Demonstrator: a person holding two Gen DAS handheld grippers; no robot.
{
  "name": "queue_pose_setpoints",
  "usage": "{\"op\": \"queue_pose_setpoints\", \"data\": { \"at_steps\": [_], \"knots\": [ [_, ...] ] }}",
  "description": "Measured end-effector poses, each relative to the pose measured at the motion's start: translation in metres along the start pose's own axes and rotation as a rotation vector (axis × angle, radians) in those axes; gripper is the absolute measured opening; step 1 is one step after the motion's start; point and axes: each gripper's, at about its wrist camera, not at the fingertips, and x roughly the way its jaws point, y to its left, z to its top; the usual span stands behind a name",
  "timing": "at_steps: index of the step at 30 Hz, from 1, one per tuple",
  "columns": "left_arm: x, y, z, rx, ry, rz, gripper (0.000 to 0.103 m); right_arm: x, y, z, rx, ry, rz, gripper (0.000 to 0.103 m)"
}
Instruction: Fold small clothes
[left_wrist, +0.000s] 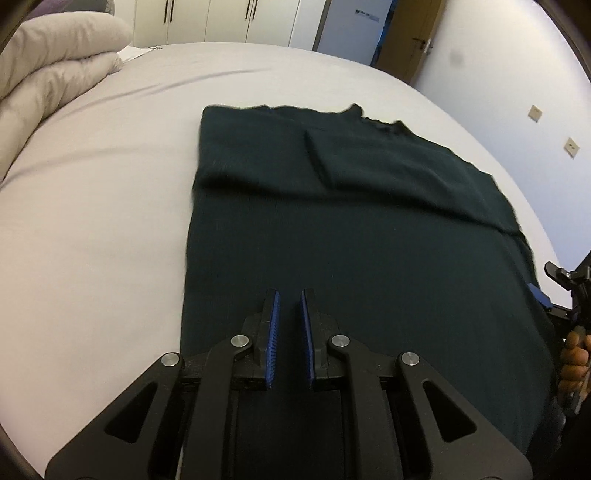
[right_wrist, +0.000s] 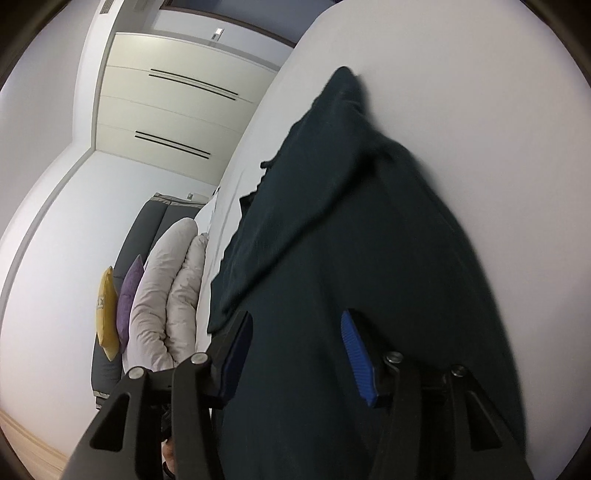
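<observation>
A dark green sweater (left_wrist: 351, 229) lies flat on the white bed (left_wrist: 92, 221), its sleeves folded across the chest. My left gripper (left_wrist: 290, 299) hovers just over the sweater's near hem with its jaws a small gap apart and nothing between them. My right gripper (left_wrist: 554, 291) shows at the sweater's right edge. In the right wrist view the sweater (right_wrist: 351, 240) fills the frame, and my right gripper (right_wrist: 295, 332) is open wide, with the cloth's edge lying between its blue pads (right_wrist: 356, 354).
A rolled white duvet (left_wrist: 48, 74) lies at the bed's far left. It also shows in the right wrist view (right_wrist: 166, 295) beside a purple cushion (right_wrist: 127, 295) and a yellow one (right_wrist: 107, 314). Wardrobe doors (left_wrist: 221, 18) and a wall (left_wrist: 517, 74) stand beyond the bed.
</observation>
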Motion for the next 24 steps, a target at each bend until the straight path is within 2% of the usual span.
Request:
{"op": "queue_pose_setpoints", "data": {
  "at_steps": [3, 6, 7, 9, 12, 14, 16, 18, 20, 21, 22, 24],
  "knots": [
    [-0.017, 0.001, -0.036, 0.004, 0.017, -0.001, 0.012, -0.028, 0.003, -0.033, -0.034, -0.027, -0.037, 0.057],
    [-0.034, -0.007, -0.063, 0.043, -0.011, 0.017, 0.012, -0.053, 0.008, -0.062, -0.068, -0.052, -0.077, 0.057],
    [-0.040, -0.009, -0.071, 0.060, -0.014, 0.029, 0.012, -0.058, 0.011, -0.070, -0.091, -0.063, -0.099, 0.057],
    [-0.053, -0.010, -0.084, 0.058, -0.014, 0.036, 0.012, -0.073, 0.018, -0.087, -0.130, -0.082, -0.162, 0.068],
    [-0.075, -0.014, -0.103, 0.053, -0.032, 0.047, 0.012, -0.095, 0.030, -0.114, -0.194, -0.145, -0.250, 0.068],
    [-0.097, -0.027, -0.122, 0.118, -0.069, 0.086, 0.012, -0.107, 0.050, -0.138, -0.305, -0.218, -0.338, 0.070],
    [-0.120, -0.051, -0.150, 0.259, -0.109, 0.142, 0.012, -0.114, 0.068, -0.155, -0.413, -0.271, -0.398, 0.078],
    [-0.130, -0.068, -0.165, 0.374, -0.134, 0.183, 0.015, -0.125, 0.091, -0.172, -0.556, -0.347, -0.453, 0.094],
    [-0.144, -0.083, -0.185, 0.452, -0.169, 0.208, 0.034, -0.132, 0.115, -0.182, -0.672, -0.433, -0.474, 0.103],
    [-0.150, -0.090, -0.193, 0.488, -0.195, 0.233, 0.074, -0.136, 0.126, -0.186, -0.715, -0.473, -0.470, 0.103],
    [-0.160, -0.099, -0.204, 0.539, -0.259, 0.295, 0.103, -0.139, 0.135, -0.188, -0.742, -0.501, -0.470, 0.103],
    [-0.174, -0.113, -0.218, 0.623, -0.372, 0.367, 0.103, -0.140, 0.146, -0.191, -0.761, -0.518, -0.481, 0.103]
  ]
}}
